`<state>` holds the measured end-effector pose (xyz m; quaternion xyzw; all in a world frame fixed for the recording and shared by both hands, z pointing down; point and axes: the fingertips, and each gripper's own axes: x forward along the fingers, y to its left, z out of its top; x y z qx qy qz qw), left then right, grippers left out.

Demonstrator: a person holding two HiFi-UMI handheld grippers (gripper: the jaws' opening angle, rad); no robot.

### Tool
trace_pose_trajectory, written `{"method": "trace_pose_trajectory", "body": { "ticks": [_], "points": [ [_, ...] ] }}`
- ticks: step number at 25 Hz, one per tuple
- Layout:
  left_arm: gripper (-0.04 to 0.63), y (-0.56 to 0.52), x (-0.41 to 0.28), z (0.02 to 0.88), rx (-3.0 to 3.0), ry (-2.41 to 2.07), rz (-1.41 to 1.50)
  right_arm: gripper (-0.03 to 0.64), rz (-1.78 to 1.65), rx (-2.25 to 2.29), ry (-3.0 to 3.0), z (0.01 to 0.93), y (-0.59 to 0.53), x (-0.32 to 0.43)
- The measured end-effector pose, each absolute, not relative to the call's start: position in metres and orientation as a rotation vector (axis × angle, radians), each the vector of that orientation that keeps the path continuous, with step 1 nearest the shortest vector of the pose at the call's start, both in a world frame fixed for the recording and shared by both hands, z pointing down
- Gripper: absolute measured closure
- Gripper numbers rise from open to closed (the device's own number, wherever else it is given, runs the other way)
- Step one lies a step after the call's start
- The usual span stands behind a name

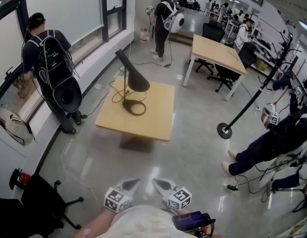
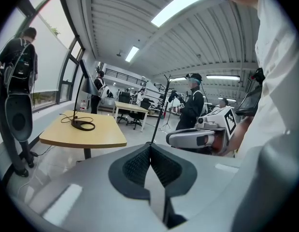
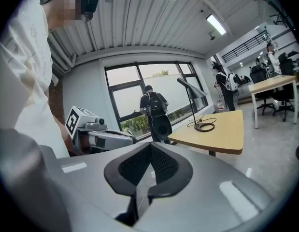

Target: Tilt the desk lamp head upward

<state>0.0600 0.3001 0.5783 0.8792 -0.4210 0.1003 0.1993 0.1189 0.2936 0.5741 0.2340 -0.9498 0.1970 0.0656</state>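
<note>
Distance is separating both claws from the desk lamp (image 1: pixel 129 83), which is standing on the small wooden tabletop (image 1: pixel 155 120) at the centre of the head view, well apart from the person. Its black cone head (image 1: pixel 133 73) is angling its opening downward from a thin stem, with the ring base (image 1: pixel 135 107) and a looped cord (image 1: pixel 118 94) lying on the wood below. The hinge is too small to be showing clearly, so the tilting point is probably sitting where head meets stem. The left claw (image 2: pixel 149 146) is sitting fully closed on nothing, and the right claw (image 3: pixel 150 146) is likewise showing its pads pressed together, empty. Both are hanging low at the bottom of the frame, close to the body and pointing slightly down, likely because the approach is not yet beginning. Reaching the head is calling for walking forward and opening one claw
</note>
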Motion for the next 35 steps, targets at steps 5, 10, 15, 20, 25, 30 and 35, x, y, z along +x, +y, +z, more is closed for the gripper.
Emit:
{"method": "trace_pose_trajectory", "body": {
  "ticks": [5, 10, 15, 20, 25, 30, 35],
  "points": [
    [0.594, 0.310, 0.043, 0.586, 2.457, -1.181, 0.265, 0.603, 0.572, 0.704, -2.833, 0.585, 0.304, 0.103],
    [0.594, 0.326, 0.029, 0.592, 2.440, -1.175, 0.241, 0.603, 0.563, 0.703, -2.797, 0.590, 0.316, 0.091],
    [0.594, 0.344, 0.007, 0.598, 2.420, -1.191, 0.229, 0.603, 0.527, 0.700, -2.768, 0.598, 0.330, 0.076],
    [0.594, 0.345, -0.011, 0.602, 2.377, -1.229, 0.227, 0.603, 0.506, 0.713, -2.762, 0.593, 0.315, 0.078],
    [0.594, 0.329, -0.022, 0.606, 2.342, -1.263, 0.236, 0.603, 0.530, 0.698, -2.776, 0.594, 0.296, 0.076],
    [0.594, 0.299, -0.021, 0.602, 2.343, -1.283, 0.265, 0.603, 0.554, 0.635, -2.797, 0.600, 0.266, 0.064],
    [0.594, 0.252, -0.020, 0.592, 2.354, -1.311, 0.302, 0.603, 0.532, 0.593, -2.857, 0.588, 0.217, 0.055]
  ]
}}
